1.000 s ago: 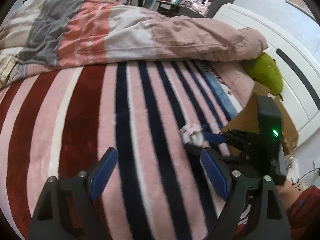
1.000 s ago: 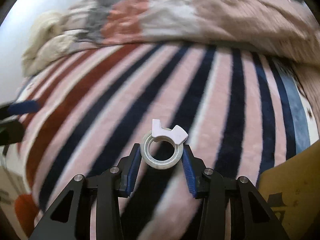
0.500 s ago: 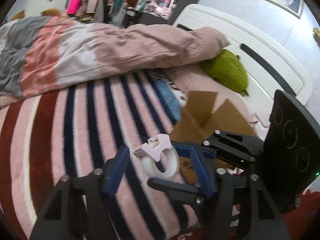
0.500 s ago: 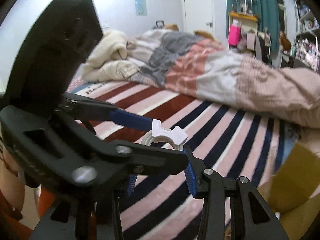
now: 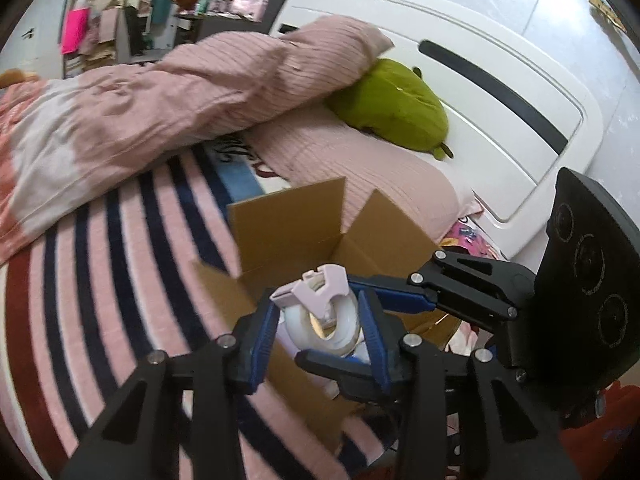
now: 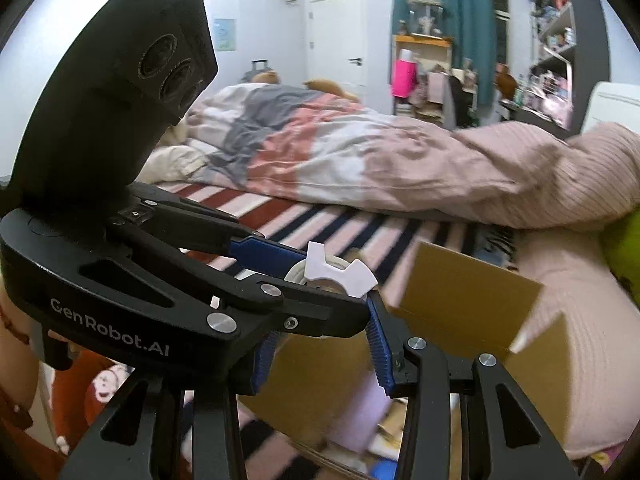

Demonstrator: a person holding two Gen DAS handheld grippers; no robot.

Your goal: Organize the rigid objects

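Note:
A white tape roll in a pale dispenser (image 5: pixel 320 312) sits between both grippers over an open cardboard box (image 5: pixel 296 224). My left gripper (image 5: pixel 318 338) has its blue pads pressed on the roll's two sides. My right gripper (image 6: pixel 320 344) comes in from the right in the left wrist view (image 5: pixel 400 296); its pads flank the same tape dispenser (image 6: pixel 340 276). The left gripper's black body hides the right gripper's left pad, so I cannot tell whether it still grips. The box shows in the right wrist view too (image 6: pixel 460 300).
The box stands on a striped pink, navy and red blanket (image 5: pixel 120 280). A rumpled duvet (image 5: pixel 160 96), a pink pillow (image 5: pixel 360 176), a green plush (image 5: pixel 392 108) and a white headboard (image 5: pixel 500 92) lie behind. Several items lie inside the box (image 6: pixel 360 420).
The right gripper carried the tape dispenser from over the blanket to above the box. The left gripper swung right and closed its pads on the roll.

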